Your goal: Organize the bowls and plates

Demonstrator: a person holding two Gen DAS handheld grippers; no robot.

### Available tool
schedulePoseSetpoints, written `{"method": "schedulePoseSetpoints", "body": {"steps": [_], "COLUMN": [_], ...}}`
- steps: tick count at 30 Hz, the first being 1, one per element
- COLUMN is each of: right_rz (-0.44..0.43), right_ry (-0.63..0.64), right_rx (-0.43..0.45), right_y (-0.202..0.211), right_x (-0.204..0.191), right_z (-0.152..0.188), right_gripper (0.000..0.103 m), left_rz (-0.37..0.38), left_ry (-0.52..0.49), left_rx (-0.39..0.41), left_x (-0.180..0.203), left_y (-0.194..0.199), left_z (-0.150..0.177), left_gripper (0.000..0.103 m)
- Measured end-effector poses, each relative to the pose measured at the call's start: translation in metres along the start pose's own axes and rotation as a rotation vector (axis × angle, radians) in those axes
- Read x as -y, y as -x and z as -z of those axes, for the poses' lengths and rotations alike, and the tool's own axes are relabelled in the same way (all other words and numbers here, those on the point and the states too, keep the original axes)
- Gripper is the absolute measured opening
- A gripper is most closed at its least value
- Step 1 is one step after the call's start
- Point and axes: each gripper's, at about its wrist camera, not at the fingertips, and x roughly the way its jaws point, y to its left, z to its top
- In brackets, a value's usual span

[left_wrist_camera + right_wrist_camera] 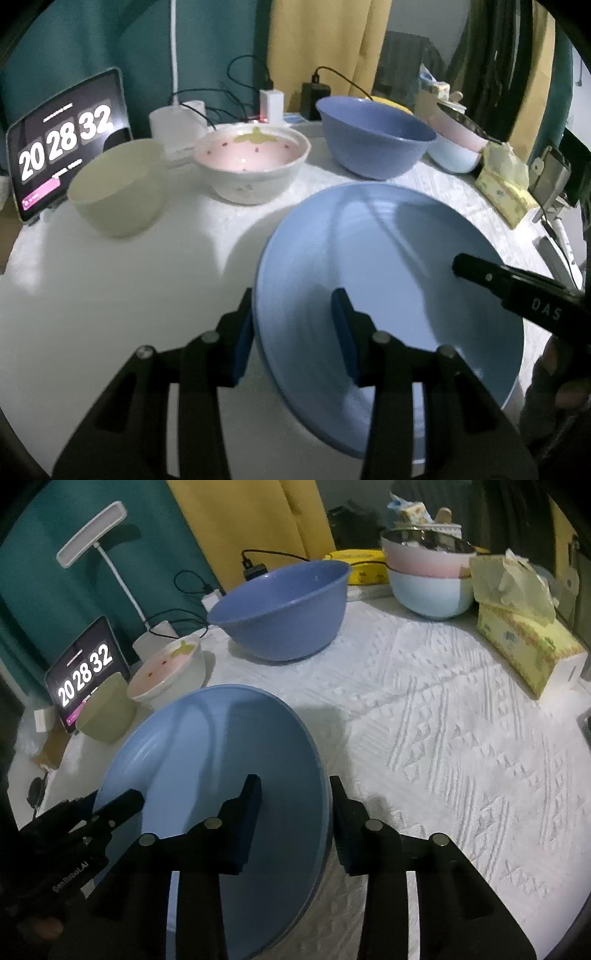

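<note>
Partly hidden by both grippers, light blue plate (369,251); near rim cut off

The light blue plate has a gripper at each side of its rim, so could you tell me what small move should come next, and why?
Probably lift the light blue plate a little, keeping it level: the left gripper and the right gripper each straddle opposite rim edges, and the bowls behind leave room.

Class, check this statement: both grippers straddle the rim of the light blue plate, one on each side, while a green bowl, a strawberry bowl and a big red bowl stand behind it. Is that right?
One thing is wrong: the big bowl is blue, not red, as the right wrist view shows. The rest holds: the left gripper and right gripper straddle the plate rim, with the green bowl and strawberry bowl behind.
</note>
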Motion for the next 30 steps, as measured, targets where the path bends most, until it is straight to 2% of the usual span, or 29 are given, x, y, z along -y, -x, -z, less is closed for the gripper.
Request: {"method": "schedulePoseSetpoints", "body": {"steps": [12, 30], "right_rz": [-0.024, -0.065], "right_ry": [0.005, 0.111], "right_rx": [-0.029, -0.072], "right_y": [-0.002, -0.014], "right_x": [-0.02, -0.091], "right_z": [0.006, 0.006], "right_gripper": [0.033, 0.033], "left_rz": [-0.01, -0.057], "left_ry": [0.043, 0.156], "left_rx": [0.003, 0.026], "left_x": [-0.026, -0.095], "left_y": [0.009, 0.03], "left_z": [0.009, 0.032], "left_gripper": [0.041, 0.041]}}
